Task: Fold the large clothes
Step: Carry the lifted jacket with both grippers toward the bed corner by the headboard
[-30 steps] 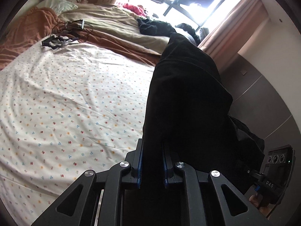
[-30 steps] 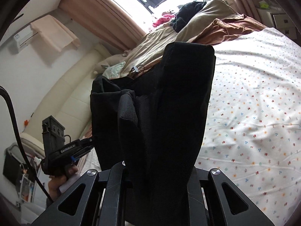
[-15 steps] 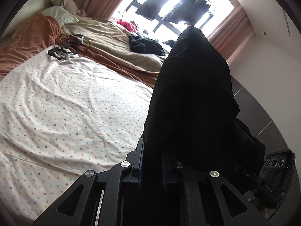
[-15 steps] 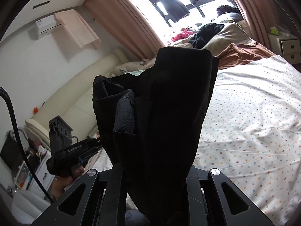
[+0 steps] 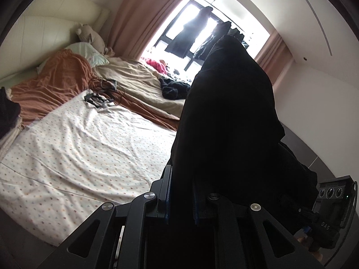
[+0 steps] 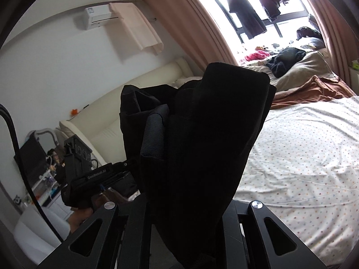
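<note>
Two grippers each pinch the same black garment [image 5: 226, 121], which is held up in the air above the near edge of the bed. Left gripper [image 5: 181, 198] has its blue-edged pads pressed onto a fold of the cloth, and the fabric stands up tall from the jaws, blocking much of the window [image 5: 197, 33] behind it. Right gripper [image 6: 186, 204] is likewise clamped on a thick bunch of the garment, whose ribbed edge curls over on the left side. Off to the left of that bunch the other handheld unit shows, gripped by a hand [image 6: 80, 218]. Below and beyond lies the dotted white sheet [image 5: 74, 148], with a brown blanket [image 5: 53, 85] and a beige duvet [image 5: 134, 78] farther off, a tangle of cables [image 5: 101, 94] between them, and dark clothes [image 6: 285, 60] piled near the window.
</note>
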Available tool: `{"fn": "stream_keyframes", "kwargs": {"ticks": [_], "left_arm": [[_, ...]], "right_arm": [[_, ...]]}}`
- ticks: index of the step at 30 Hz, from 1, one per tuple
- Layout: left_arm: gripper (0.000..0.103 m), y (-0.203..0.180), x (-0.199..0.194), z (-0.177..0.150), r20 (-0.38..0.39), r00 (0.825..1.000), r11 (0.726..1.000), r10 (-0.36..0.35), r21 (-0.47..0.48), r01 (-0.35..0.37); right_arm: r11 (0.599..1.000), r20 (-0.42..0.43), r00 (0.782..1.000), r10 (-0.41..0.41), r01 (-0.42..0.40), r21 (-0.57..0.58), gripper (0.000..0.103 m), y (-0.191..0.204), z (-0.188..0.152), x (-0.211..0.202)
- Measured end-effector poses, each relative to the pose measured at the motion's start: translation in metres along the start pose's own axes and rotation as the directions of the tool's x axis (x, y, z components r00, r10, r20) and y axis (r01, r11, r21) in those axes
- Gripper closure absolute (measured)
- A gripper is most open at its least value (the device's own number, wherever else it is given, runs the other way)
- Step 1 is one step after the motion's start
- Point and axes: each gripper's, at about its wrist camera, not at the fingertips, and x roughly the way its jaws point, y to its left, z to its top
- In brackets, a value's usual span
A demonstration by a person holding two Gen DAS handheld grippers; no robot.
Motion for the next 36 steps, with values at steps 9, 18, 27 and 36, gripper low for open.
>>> {"fn": "stream_keyframes", "kwargs": {"ticks": [9, 18, 27, 36], "left_arm": [[0.089, 0.034, -0.081, 0.005, 0.071, 0.995, 0.997, 0.075, -0.002, -0.075], [0.089, 0.082, -0.136, 0.010, 0.099, 0.987, 0.991, 0.129, -0.034, -0.126], [0.089, 0.149, -0.169, 0.029, 0.116, 0.977, 0.983, 0.176, -0.079, -0.168], [0.089, 0.209, -0.196, 0.064, 0.140, 0.956, 0.963, 0.256, -0.116, -0.241]], "right_arm": [[0.996, -0.016, 0.997, 0.078, -0.079, -0.036, 0.088, 0.079, -0.028, 0.017], [0.989, -0.055, 0.989, 0.135, -0.137, -0.051, 0.088, 0.127, -0.053, 0.045], [0.974, -0.118, 0.972, 0.202, -0.211, -0.077, 0.088, 0.172, -0.069, 0.097], [0.945, -0.211, 0.937, 0.280, -0.308, -0.114, 0.088, 0.221, -0.064, 0.180]]}}
